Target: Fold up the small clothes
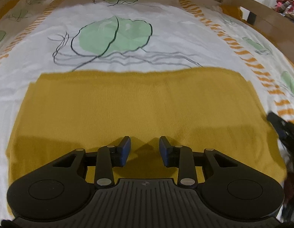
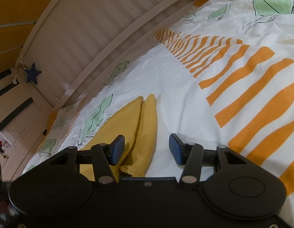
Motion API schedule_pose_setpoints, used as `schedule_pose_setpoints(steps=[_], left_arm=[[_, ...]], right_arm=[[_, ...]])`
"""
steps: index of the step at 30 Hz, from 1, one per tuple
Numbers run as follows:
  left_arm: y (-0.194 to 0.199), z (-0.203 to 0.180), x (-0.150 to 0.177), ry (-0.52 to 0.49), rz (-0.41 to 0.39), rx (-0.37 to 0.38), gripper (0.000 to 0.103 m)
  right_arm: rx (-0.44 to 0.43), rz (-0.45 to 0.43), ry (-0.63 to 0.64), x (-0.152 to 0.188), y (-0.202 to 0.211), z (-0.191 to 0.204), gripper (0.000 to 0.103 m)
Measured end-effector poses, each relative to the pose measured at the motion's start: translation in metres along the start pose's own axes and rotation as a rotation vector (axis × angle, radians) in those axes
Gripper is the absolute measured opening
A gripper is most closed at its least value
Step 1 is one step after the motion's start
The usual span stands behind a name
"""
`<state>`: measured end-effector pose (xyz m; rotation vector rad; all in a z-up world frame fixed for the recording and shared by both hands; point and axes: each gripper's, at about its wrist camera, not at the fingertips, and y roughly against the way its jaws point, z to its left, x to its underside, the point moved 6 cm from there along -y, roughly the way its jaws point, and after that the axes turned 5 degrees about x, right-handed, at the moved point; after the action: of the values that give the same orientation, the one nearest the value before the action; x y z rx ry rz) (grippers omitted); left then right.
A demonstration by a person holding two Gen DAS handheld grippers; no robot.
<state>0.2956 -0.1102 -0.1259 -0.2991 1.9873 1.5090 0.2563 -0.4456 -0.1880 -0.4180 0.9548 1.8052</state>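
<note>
- Two grippers are being held over a mustard knit garment (image 1: 127, 102) lying flat on the patterned bedsheet (image 1: 166, 38).
- Left gripper (image 1: 145, 150): jaws apart, nothing clamped.
- Right gripper (image 2: 147, 148): jaws apart beside two yellow corners (image 2: 139, 117), nothing clamped.
- Risk: only one layer is likely being caught, or the sheet is being pinched too.

black tongs (image 1: 145, 150) (blue pads (image 1: 126, 151), silver rivets)

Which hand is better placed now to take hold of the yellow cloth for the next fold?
Probably the left gripper: its open fingers hover over the yellow cloth. The right gripper only reaches its edge.
</note>
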Motion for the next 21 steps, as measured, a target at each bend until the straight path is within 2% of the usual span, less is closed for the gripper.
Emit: schedule_pose_setpoints(steps=[6,12,15,21], left_arm=[[0.015,-0.002,0.032,0.029,0.007,0.013,0.033],[0.035,0.008,0.039,0.076,-0.008,0.027,0.032],[0.047,0.025,0.043,0.092,-0.027,0.001,0.032],[0.068,0.088,0.051,0.188,-0.061,-0.099,0.032]], right_arm=[[-0.008,0.000,-0.013,-0.001,0.001,-0.001,0.057],[-0.024,0.011,-0.038,-0.003,0.002,-0.002,0.058],[-0.039,0.025,-0.066,-0.006,0.003,-0.004,0.058],[-0.044,0.078,-0.060,-0.007,0.002,0.002,0.062]])
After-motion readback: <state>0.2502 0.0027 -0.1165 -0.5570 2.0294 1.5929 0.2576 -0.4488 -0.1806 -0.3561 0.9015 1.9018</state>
